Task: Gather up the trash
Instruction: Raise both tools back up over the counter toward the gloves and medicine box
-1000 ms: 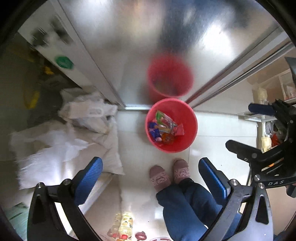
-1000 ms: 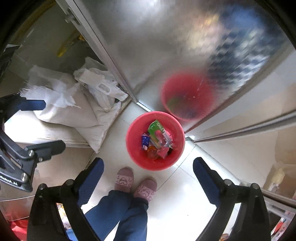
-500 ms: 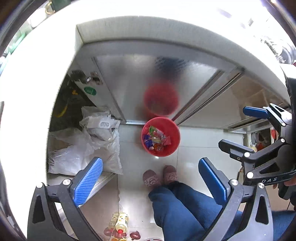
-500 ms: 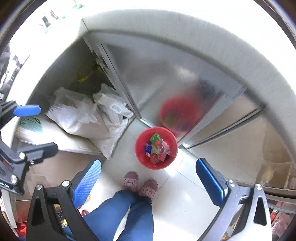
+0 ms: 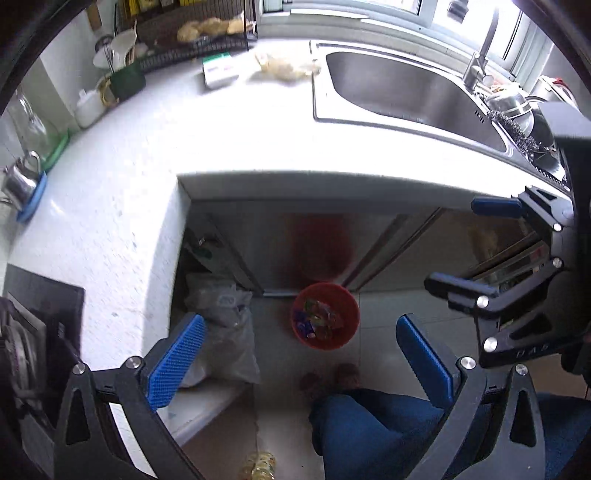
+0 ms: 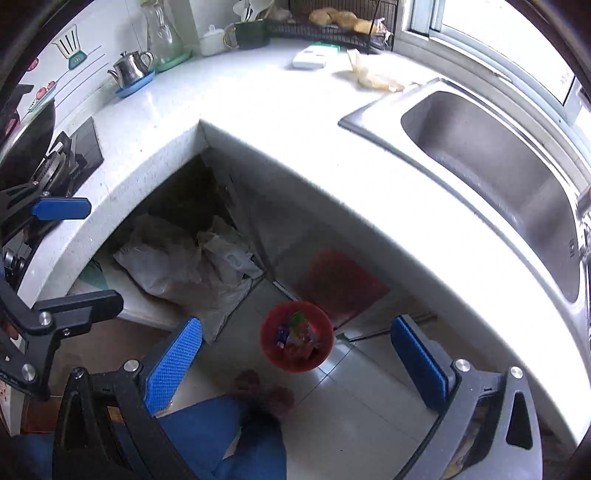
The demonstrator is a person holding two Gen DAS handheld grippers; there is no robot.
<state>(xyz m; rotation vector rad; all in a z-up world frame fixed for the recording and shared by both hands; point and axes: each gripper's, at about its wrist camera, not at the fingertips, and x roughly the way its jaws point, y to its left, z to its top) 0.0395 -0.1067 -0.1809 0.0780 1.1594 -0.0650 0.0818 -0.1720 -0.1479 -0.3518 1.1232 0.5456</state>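
Observation:
A red bin stands on the tiled floor below the counter, with several colourful wrappers in it; it also shows in the right wrist view. My left gripper is open and empty, high above the floor at counter height. My right gripper is open and empty too, beside it; it shows at the right edge of the left wrist view. A crumpled plastic bag lies on the white counter near the sink.
A small white and green box, a steel pot, a green mug and a wire rack with bread stand at the counter's back. White sacks lie under the counter. A stove is at left.
Both grippers have risen from near the floor to above counter height. The bin now looks small and far below, and the counter and sink have come into view.

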